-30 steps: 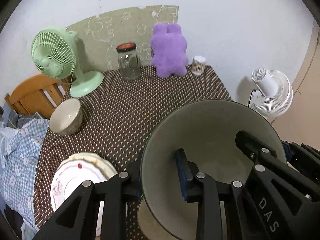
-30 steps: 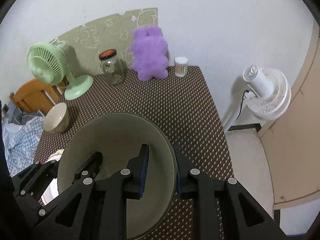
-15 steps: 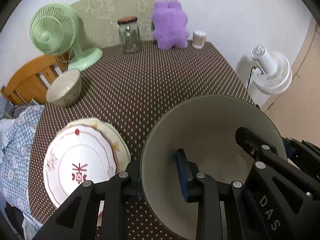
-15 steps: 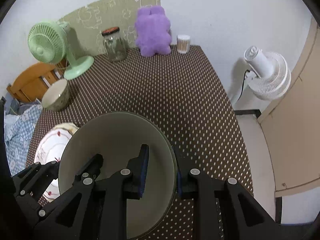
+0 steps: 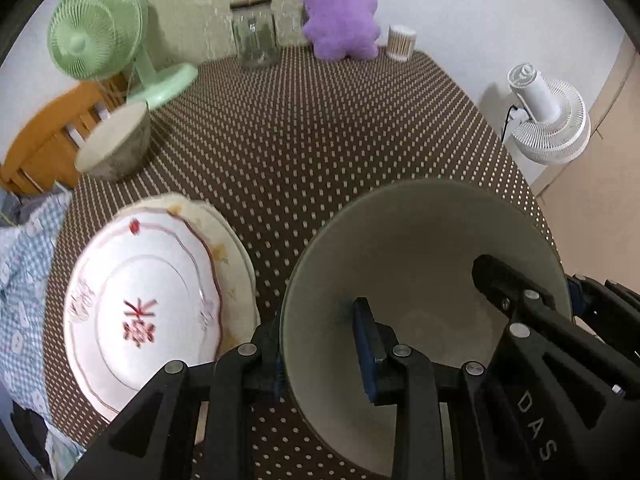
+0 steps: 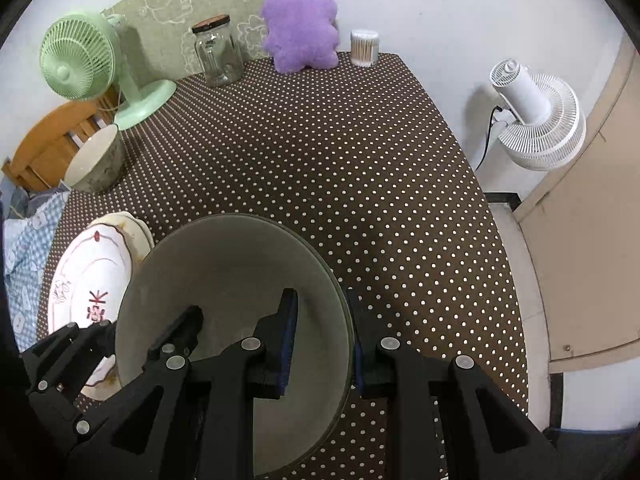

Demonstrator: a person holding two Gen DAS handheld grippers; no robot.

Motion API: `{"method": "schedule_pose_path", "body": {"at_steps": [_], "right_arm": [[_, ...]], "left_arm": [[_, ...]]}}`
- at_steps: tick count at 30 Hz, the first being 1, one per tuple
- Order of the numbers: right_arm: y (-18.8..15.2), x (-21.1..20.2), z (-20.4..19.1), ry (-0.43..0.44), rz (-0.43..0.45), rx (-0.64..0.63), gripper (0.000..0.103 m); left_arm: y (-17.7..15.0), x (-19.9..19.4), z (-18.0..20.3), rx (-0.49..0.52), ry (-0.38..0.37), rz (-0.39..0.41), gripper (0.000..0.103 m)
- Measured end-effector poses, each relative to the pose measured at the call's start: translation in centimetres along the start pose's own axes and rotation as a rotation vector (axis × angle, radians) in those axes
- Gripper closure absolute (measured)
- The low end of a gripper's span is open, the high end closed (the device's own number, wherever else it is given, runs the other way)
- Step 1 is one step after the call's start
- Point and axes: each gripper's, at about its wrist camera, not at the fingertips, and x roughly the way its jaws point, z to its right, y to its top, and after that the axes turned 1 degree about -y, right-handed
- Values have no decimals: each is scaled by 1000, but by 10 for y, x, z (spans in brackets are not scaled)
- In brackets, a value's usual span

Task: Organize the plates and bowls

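Both grippers hold one large grey-green bowl (image 5: 420,248) (image 6: 224,272) above the near part of the dotted table. My left gripper (image 5: 320,340) is shut on its left rim, one finger inside and one outside. My right gripper (image 6: 324,328) is shut on its right rim the same way. A stack of white plates with a red pattern (image 5: 136,304) (image 6: 88,280) lies on the table left of the bowl. A smaller beige bowl (image 5: 116,144) (image 6: 94,162) sits further back near the left edge.
At the back stand a green desk fan (image 6: 80,64), a glass jar (image 6: 218,54), a purple plush toy (image 6: 300,24) and a cotton-swab cup (image 6: 364,48). A white floor fan (image 6: 532,116) stands right of the table. A wooden chair (image 6: 44,140) and checked cloth (image 6: 24,248) are left.
Both grippers have moved the big bowl back toward me and lower over the near table. More of the plate stack has come into view on the left.
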Motion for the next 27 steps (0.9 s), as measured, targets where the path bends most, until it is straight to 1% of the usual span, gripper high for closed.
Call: {"method": "schedule_pose_path", "body": {"at_steps": [2,8,10,11,13,18,19,20,22,23,24,25,27], "right_arm": [[-1,4,0,-3,-9,-2,77],[0,7,0,-24,-1,-4,77],[0,7,0,-35,-5,-5,77],[0,8,1,-40,-7,-9,75],[-1,9,1,-44,-19,-5,75],[-1,8,-1,-48,-21,-7,73],[-1,9,-1,-45,-23,-11,72],[0,9,-1,-38,-24,-15,68],[0,6,-2,-20,-22,-21,59],[2,3,-2,-15,-16,-26,50],[3,0,-3,-10,-10,-31,41],[6,-6,-4,1,4,-39,38],[10,-13,-5,24,26,-54,34]], "left_arm": [[-2,3,-1,-2,-6,-5,76],[-2,8,0,-8,-31,-22,76],[-2,9,1,0,-25,-23,77],[-3,8,1,7,-21,-14,77],[-3,7,2,17,-7,3,77],[-4,6,0,20,-19,7,76],[-4,6,-1,19,-29,5,73],[-4,5,-1,19,-42,2,71],[-2,0,-1,15,-54,5,61],[-1,-4,-2,11,-56,9,58],[1,-8,-3,4,-59,13,48],[3,-11,-4,-3,-61,18,42],[7,-21,-7,-15,-65,48,37]]}}
